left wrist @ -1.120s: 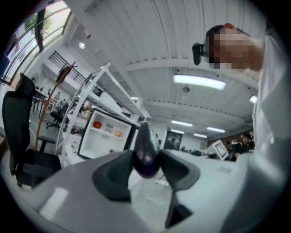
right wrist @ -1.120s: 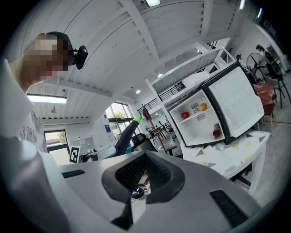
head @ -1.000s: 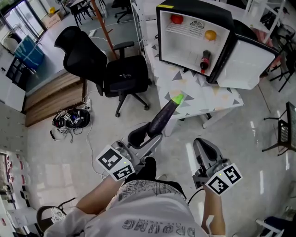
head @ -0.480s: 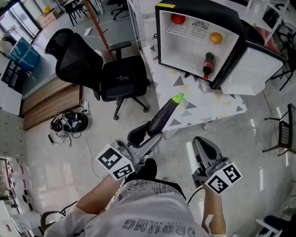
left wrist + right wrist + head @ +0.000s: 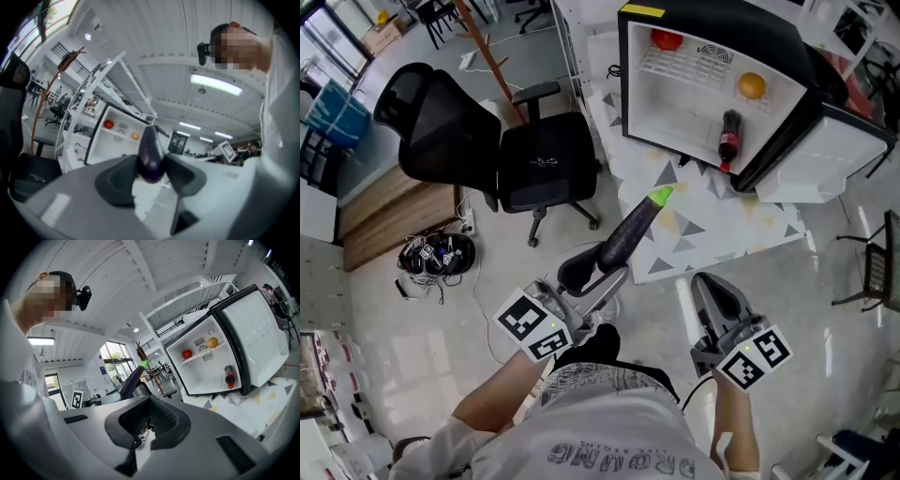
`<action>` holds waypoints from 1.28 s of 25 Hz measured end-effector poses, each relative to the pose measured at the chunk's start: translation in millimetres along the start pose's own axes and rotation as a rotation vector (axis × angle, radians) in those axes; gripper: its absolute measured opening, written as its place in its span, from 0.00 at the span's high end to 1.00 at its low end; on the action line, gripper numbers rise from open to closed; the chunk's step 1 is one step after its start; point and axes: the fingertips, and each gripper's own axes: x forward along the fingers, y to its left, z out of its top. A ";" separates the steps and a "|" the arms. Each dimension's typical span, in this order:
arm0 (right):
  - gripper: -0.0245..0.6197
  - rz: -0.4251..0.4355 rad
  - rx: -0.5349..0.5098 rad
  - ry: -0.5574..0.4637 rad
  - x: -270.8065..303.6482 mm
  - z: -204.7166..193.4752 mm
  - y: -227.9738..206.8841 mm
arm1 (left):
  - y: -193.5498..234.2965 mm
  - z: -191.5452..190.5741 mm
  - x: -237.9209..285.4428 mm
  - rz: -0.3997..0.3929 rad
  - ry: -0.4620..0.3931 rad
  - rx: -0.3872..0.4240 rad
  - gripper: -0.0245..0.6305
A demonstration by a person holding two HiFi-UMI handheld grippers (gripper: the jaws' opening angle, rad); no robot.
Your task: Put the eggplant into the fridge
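Observation:
A dark purple eggplant (image 5: 626, 236) with a green stem end sticks forward and up from my left gripper (image 5: 595, 273), which is shut on its thick end. In the left gripper view the eggplant (image 5: 151, 151) is pinched between both pads. Its green tip reaches over the near edge of the table. The small black fridge (image 5: 643, 97) stands on the table with its door (image 5: 830, 161) swung wide to the right. My right gripper (image 5: 718, 302) is level beside the left one, shut, with nothing in it. In the right gripper view the fridge (image 5: 197, 377) lies ahead to the right.
Inside the fridge are a red fruit (image 5: 667, 39), an orange (image 5: 752, 85) and a cola bottle (image 5: 729, 141). The table (image 5: 722, 225) has a triangle-patterned top. A black office chair (image 5: 534, 159) stands left of it. Cables and headsets (image 5: 436, 258) lie on the floor.
Both grippers have come closer to the table and fridge. The eggplant's tip now hangs over the table's near edge. The grip on the eggplant is unchanged.

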 end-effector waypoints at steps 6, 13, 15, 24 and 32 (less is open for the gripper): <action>0.96 -0.018 0.002 0.009 35.5 12.2 -9.5 | 37.8 10.0 10.3 -0.008 0.012 -0.011 0.66; 0.96 -0.058 0.019 -0.010 72.6 26.1 -26.4 | 82.3 17.4 29.6 -0.040 0.037 -0.012 0.66; 0.96 -0.070 0.019 -0.017 80.8 29.7 -31.0 | 91.6 17.9 35.0 -0.050 0.045 -0.012 0.67; 0.96 -0.097 0.026 -0.036 102.9 40.7 -43.5 | 117.5 26.0 50.4 -0.068 0.055 -0.006 0.66; 0.96 -0.099 0.021 -0.044 109.8 50.6 -55.0 | 124.1 26.9 64.9 -0.071 0.058 -0.004 0.66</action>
